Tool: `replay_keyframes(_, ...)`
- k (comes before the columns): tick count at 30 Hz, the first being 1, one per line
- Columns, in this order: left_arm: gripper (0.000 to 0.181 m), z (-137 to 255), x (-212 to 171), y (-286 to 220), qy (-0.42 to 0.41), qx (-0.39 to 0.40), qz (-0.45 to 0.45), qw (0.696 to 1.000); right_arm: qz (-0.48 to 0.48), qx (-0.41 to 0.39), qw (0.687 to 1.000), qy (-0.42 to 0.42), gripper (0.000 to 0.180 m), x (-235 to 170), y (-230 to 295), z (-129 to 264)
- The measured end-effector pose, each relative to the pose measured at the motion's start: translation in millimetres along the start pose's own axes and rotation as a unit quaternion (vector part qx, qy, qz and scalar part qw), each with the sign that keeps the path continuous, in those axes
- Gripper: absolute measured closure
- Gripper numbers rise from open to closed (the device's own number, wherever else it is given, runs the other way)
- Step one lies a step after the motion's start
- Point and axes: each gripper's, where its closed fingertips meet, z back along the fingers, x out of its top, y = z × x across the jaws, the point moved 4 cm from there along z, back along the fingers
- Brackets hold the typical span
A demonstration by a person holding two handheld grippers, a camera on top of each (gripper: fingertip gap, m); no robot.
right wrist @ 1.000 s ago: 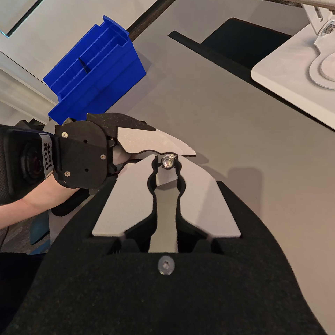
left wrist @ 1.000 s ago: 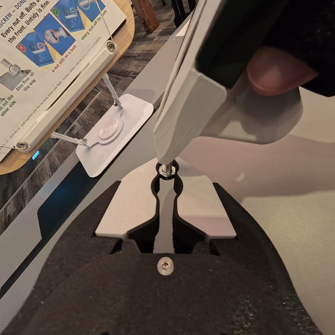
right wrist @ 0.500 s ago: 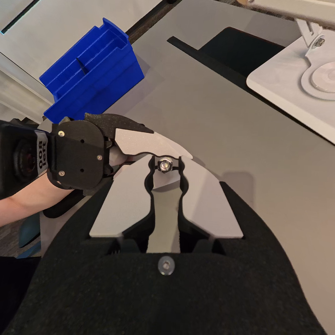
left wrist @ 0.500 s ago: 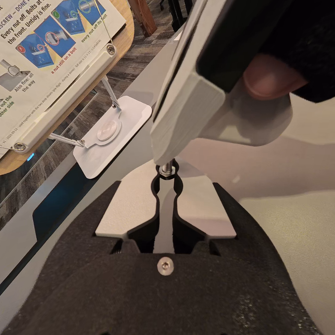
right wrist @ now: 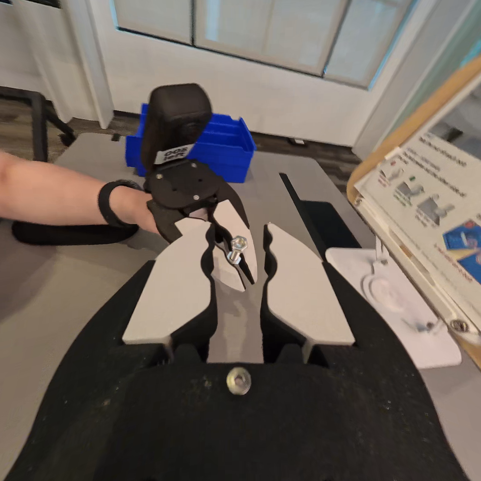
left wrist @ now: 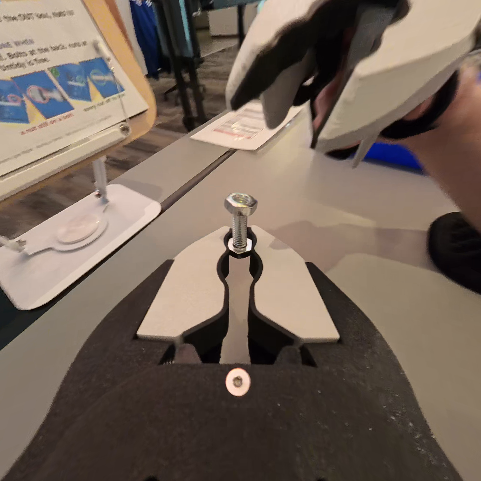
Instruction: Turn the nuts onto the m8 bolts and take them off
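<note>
My left gripper [left wrist: 240,232] is shut on a silver nut [left wrist: 239,246]. A threaded M8 bolt [left wrist: 239,221] stands up through the nut, with its hex head [left wrist: 240,203] on top. My right gripper [left wrist: 276,122] is blurred, open and empty, up and to the right of the bolt and clear of it. In the right wrist view my right gripper [right wrist: 238,229] is open, with its fingers on either side of the left gripper [right wrist: 248,282]. The nut [right wrist: 233,258] and the bolt head [right wrist: 239,243] show there too.
A grey table [left wrist: 338,325] lies below. A blue bin [right wrist: 226,156] stands behind the left gripper. A stand holds an instruction sheet [right wrist: 429,195] on a white base [left wrist: 65,242]. A paper sheet [left wrist: 244,127] lies farther back. A black pad [right wrist: 73,234] lies under the person's wrist. The tips of one gripper are about 8 centimeters away from the tips of the other.
My right gripper has let go of the bolt head, opened and pulled back up and away. The bolt now stands bare in the nut that my left gripper holds.
</note>
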Motion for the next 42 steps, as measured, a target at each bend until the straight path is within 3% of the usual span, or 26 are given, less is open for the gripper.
replay_keyframes(3, 0.171, 5, 11, -10, -0.032, -0.054, 0.022, 0.998, 0.02, 0.044, 0.999, -0.023, 0.146, 0, 10, 2)
replay_keyframes(8, 0.171, 13, 23, -23, -0.065, -0.124, 0.039, 0.989, 0.046, 0.05, 0.997, -0.026, 0.15, 0, 15, 2)
replay_keyframes(16, 0.171, 15, 26, -31, -0.07, -0.14, 0.025, 0.987, 0.037, 0.07, 0.996, -0.034, 0.154, 2, 20, -3)
replay_keyframes(31, 0.171, 17, 30, -34, -0.07, -0.139, 0.019, 0.988, 0.026, 0.082, 0.996, -0.031, 0.165, 1, 21, -3)
replay_keyframes(42, 0.171, 16, 28, -14, -0.024, -0.028, 0.008, 0.999, -0.016, 0.024, 1.0, -0.001, 0.165, 0, 8, -13)
